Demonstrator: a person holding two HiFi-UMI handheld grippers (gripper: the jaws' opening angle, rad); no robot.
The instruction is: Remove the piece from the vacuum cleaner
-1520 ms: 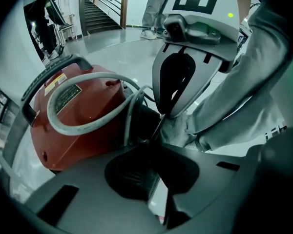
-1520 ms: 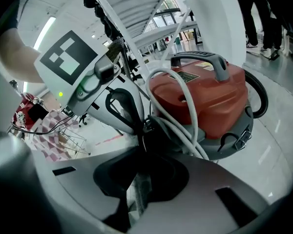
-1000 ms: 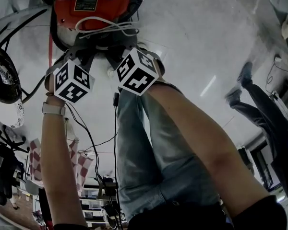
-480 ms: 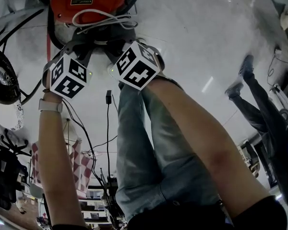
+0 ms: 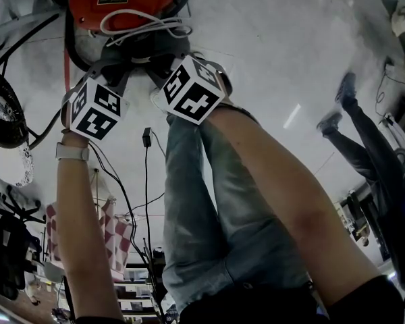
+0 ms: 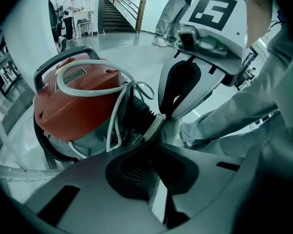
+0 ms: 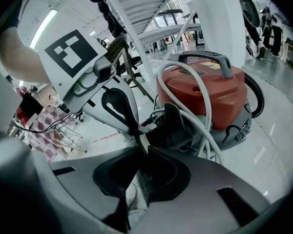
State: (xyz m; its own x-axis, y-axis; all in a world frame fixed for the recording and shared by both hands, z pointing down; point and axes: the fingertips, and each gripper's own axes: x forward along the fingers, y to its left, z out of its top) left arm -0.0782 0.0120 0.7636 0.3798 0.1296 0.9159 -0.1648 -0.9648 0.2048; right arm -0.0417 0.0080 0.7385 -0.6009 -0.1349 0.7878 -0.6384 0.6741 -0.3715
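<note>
– Polished pale floor (image 5: 290, 59) forms the ground of the head view. What stands at far left?

– Left gripper (image 6: 155, 136), jaws clenched on the pale collar (image 6: 155, 125) of the black hose piece (image 6: 136, 112), at the point where that piece enters the red vacuum cleaner (image 6: 75, 106). A white cord (image 6: 115, 84) lies looped over the cleaner's top.

– And to the right?

– Right gripper (image 7: 142, 147), jaws pressed together, tips at the same joint, just beside the left gripper's tips. Whether it pinches anything there cannot be made out.

– What has changed over the last second?

– Little. Both marker cubes (image 5: 94, 110) sit almost where they were. The vacuum cleaner has slid slightly toward the top edge of the head view, and a black plug (image 5: 146, 138) dangling below the grippers has swung leftward.

– Meaning for the task?

– The hose piece still sits seated in the vacuum cleaner, so removal is probably only beginning: grip taken, no separation yet. A firmer pull or twist at the collar seems to be what is needed.
</note>
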